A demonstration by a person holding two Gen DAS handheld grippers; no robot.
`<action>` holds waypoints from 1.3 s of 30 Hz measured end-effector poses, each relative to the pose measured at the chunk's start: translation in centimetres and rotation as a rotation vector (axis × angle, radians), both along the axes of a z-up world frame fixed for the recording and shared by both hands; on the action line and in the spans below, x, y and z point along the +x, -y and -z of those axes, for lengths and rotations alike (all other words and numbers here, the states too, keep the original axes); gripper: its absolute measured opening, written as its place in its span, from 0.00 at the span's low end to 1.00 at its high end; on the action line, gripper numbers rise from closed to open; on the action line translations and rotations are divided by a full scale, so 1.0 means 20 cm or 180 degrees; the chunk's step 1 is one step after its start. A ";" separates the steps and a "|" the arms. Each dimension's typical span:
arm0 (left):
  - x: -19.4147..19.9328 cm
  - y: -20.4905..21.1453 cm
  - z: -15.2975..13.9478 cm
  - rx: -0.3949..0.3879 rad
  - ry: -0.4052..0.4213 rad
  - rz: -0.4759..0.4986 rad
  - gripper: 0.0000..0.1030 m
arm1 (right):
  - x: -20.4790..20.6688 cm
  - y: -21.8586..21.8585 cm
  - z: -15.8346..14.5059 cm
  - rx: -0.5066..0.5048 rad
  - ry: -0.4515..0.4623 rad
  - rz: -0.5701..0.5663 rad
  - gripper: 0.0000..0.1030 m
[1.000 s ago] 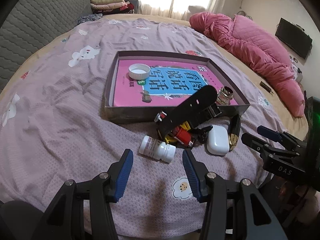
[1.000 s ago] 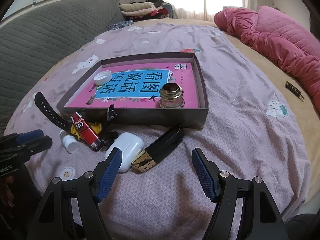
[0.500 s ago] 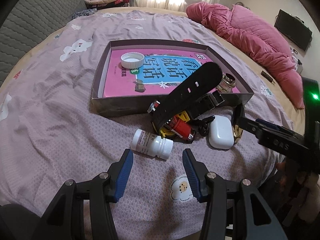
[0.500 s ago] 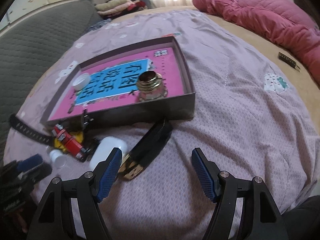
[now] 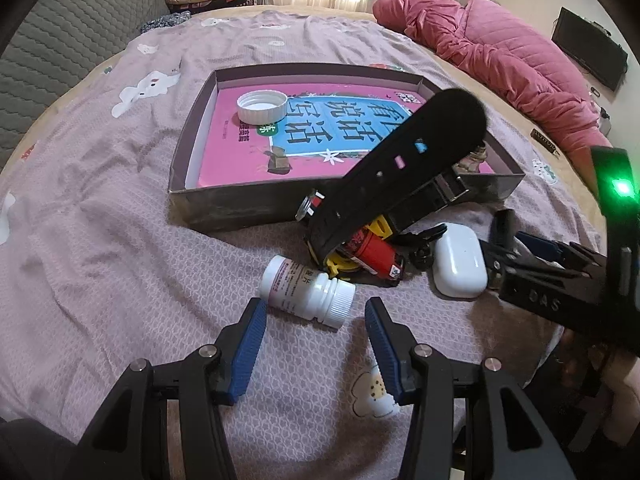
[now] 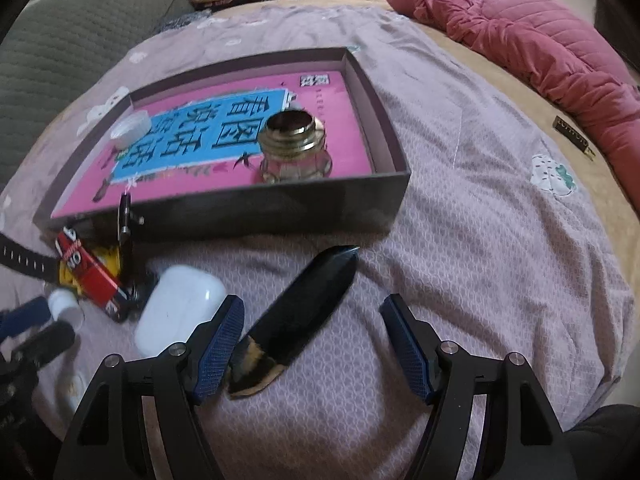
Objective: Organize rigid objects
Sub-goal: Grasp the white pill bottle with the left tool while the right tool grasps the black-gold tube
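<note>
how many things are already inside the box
3, on the pink book lining the box: a white cap in its far left corner, a small brown piece mid-front, a glass jar at front right. More may hide behind the black strap.

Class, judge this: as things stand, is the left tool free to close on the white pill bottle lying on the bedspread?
Probably yes. The pill bottle lies on its side just ahead of the open left tool, with nothing between them.
</note>
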State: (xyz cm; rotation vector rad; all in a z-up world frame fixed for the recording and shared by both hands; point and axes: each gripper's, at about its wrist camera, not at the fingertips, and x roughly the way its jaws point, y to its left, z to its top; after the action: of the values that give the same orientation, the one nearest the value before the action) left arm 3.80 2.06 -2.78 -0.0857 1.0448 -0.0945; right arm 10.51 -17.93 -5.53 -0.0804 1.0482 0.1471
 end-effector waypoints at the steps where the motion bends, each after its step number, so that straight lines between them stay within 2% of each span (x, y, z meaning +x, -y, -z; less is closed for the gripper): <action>1: 0.00 0.00 0.00 -0.0004 -0.0010 0.0001 0.50 | -0.01 0.00 0.00 -0.0002 -0.0001 -0.0015 0.71; 4: 0.01 -0.01 0.01 -0.0029 -0.0015 -0.0003 0.50 | -0.02 0.03 -0.01 0.0057 -0.0019 -0.0023 0.64; 8: 0.01 -0.02 0.01 -0.0025 -0.0012 0.0005 0.50 | -0.02 0.10 -0.03 0.0223 -0.0058 0.0055 0.49; 12: 0.03 -0.02 0.02 0.0015 -0.0013 0.0025 0.50 | -0.02 0.16 -0.04 0.0436 -0.0096 0.0128 0.43; 25: 0.09 -0.02 0.07 0.0007 -0.0058 0.0043 0.50 | -0.04 0.22 -0.04 0.0584 -0.0049 -0.0018 0.35; 28: 0.10 -0.04 0.08 -0.0106 -0.0054 -0.0011 0.50 | -0.03 0.22 -0.04 0.0586 -0.0057 -0.0016 0.35; 34: 0.09 -0.13 0.08 -0.0500 -0.0030 -0.0147 0.49 | 0.00 0.22 -0.03 0.0611 -0.0076 0.0001 0.35; 39: 0.09 -0.14 0.07 -0.0573 -0.0022 -0.0161 0.49 | 0.01 0.23 -0.03 0.0646 -0.0090 0.0011 0.35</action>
State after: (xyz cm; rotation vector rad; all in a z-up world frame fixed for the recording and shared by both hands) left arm 5.54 4.96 -4.14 -0.2758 1.0388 -0.1423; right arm 10.63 -22.47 -4.86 0.1075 1.0564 0.2512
